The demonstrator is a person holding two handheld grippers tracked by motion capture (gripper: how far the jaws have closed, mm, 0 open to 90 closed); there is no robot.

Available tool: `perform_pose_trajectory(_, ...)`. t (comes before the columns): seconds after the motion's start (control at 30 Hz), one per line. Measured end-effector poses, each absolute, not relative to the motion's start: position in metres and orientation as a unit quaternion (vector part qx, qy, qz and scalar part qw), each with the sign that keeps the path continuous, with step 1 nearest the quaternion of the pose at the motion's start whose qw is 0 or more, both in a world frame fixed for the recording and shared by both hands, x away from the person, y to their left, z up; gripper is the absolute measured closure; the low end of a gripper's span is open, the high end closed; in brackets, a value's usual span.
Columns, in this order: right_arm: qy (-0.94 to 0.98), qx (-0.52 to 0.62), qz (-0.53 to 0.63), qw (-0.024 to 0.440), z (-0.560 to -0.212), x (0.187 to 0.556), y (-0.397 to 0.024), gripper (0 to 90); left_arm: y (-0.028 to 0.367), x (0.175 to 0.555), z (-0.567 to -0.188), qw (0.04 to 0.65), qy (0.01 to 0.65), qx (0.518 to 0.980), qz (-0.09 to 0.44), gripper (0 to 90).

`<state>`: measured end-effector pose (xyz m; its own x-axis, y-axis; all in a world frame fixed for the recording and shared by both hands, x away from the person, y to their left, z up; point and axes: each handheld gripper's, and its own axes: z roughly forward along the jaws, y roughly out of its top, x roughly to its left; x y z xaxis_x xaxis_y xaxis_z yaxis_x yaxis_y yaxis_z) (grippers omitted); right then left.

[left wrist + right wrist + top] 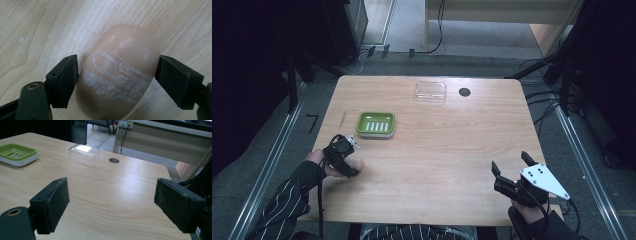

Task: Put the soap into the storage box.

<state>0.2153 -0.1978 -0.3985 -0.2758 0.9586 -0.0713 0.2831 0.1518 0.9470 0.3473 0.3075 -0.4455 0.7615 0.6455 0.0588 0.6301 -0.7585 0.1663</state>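
Down at the near left of the wooden worktop (pixel 442 150), the left gripper (pixel 116 77) has its jaws closed partway around a peach-coloured bar of soap (pixel 120 75), both pads at the bar's sides, the bar lying on the wood. Just beyond it sits a green soap dish (pixel 375 124), with a clear plastic lid (pixel 430 91) near the far edge. Meanwhile the right gripper (pixel 511 164) hovers at the near right, jaws wide apart and empty.
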Motion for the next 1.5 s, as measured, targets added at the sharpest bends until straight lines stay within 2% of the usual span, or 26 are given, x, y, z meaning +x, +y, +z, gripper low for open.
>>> perform_pose_trajectory(0.23,0.658,0.471,0.451,0.376,-0.3983,0.2141,-0.1992,13.4,0.3061,0.348,-0.4459,0.055,0.344,0.936,0.05,24.0)
perform_pose_trajectory(0.73,0.658,0.472,0.452,0.375,-0.3983,0.2128,-0.2003,13.4,0.3043,0.3513,-0.4507,0.032,0.338,0.94,0.029,24.3)
perform_pose_trajectory(0.93,0.657,0.473,0.452,0.375,-0.3983,0.2125,-0.2005,13.4,0.3061,0.3511,-0.4498,0.043,0.349,0.935,0.035,28.8)
perform_pose_trajectory(1.5,0.657,0.472,0.452,0.376,-0.3982,0.2129,-0.2008,13.4,0.3092,0.3527,-0.4488,0.062,0.393,0.916,0.039,31.0)
